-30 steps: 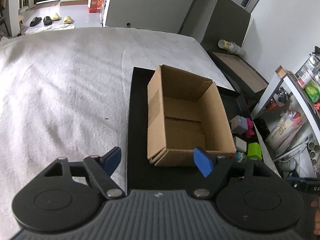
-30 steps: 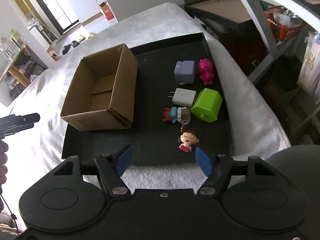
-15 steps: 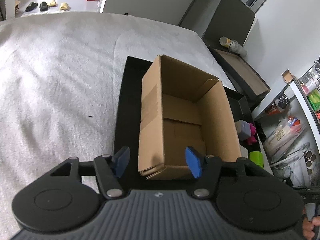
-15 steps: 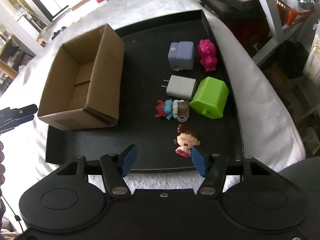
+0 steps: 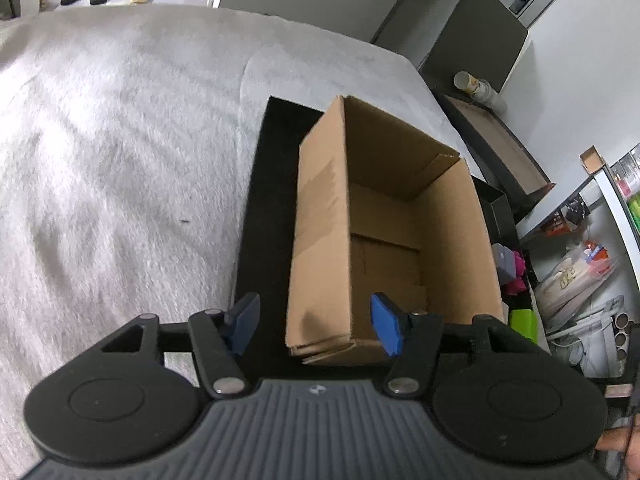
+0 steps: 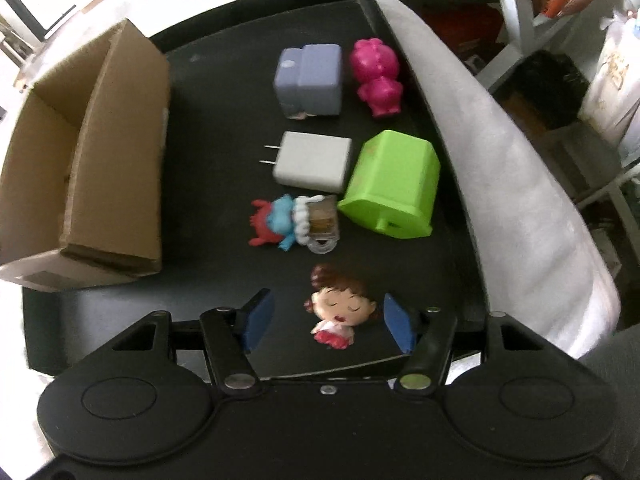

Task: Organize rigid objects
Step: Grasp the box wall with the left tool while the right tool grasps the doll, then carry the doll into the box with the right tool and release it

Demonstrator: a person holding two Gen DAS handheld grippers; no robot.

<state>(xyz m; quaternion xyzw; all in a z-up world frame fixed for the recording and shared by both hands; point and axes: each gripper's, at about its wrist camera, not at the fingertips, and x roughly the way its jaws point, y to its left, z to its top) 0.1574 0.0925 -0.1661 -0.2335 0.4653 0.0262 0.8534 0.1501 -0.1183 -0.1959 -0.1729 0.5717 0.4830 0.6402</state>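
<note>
Where the right tool (image 6: 326, 322) gapes, girl figurine (image 6: 340, 310) between, charger (image 6: 312, 162), green block (image 6: 392, 184) beyond.

A doll (image 6: 342, 308) lies between my right gripper's (image 6: 329, 322) spread fingers, on the tray (image 6: 208, 184). Ahead of it lie a small figure (image 6: 276, 220), a plug (image 6: 312, 162) and a block (image 6: 394, 184). The box (image 6: 92, 160) stands to my left.

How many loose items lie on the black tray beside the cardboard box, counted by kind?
Figurines: 3 – girl doll, pink figure, red-and-blue figure with mug
Chargers or plugs: 2 – white charger, lavender block
Green containers: 1 – green container
Total: 6
</note>
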